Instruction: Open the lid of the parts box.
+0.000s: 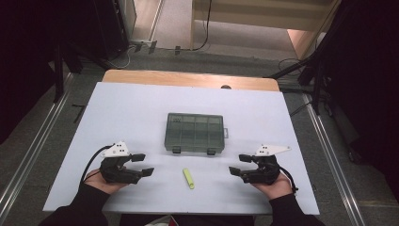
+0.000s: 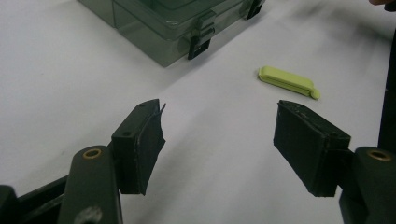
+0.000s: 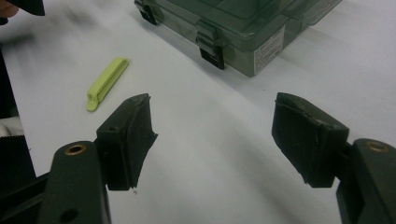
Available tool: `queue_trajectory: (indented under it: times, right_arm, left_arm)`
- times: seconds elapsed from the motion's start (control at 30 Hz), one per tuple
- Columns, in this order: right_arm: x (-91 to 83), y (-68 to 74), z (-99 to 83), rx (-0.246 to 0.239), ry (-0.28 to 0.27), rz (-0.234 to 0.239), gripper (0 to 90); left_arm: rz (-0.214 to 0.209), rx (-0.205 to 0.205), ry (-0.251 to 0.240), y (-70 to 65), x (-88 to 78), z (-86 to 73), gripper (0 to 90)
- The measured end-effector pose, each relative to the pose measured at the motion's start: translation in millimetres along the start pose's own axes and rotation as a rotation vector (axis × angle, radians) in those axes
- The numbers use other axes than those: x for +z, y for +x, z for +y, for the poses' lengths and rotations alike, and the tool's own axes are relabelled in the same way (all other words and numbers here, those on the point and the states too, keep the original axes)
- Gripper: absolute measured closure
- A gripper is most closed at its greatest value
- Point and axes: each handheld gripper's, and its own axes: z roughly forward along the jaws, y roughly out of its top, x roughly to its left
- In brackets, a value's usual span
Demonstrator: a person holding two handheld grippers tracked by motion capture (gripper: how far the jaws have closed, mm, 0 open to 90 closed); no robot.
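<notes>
Left gripper [image 1: 145, 165] and right gripper [image 1: 237, 164] both released, yellow-green clip [image 1: 188, 178] between them, smoky compartment box [image 1: 194, 132] beyond, contents unclear

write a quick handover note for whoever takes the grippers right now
Left hand-held gripper: jaws open, nothing between them, low over the table's near left.
Right hand-held gripper: jaws open, empty, near right.
Yellow-green clip: lies flat on the white table between the two grippers, untouched.
Compartment box: behind the clip, lid down, the two front latches look fastened.
Done: nothing visible so far.
Left: likely open the box and put the clip in, but that is a guess from the layout.
</notes>
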Motion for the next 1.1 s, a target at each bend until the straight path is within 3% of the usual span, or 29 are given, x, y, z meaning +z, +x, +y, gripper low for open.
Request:
queue_trajectory:
  times: [0.33,0.73,1.1]
  right_arm:
    - [-0.7,-1.0,1.6,0.003,0.002,-0.014,30.2]
    - [7.2,1.3,16.5,0.004,-0.002,-0.03,30.1]
    - [11.6,-5.2,22.9,0.021,-0.009,-0.052,31.0]
  left_arm:
    - [0.007,0.002,0.006,0.4,1.0,-0.4,32.0]
    - [0.002,0.002,0.012,0.3,1.7,-0.6,31.9]
    - [-0.006,0.003,-0.011,-0.3,-0.8,0.6,29.1]
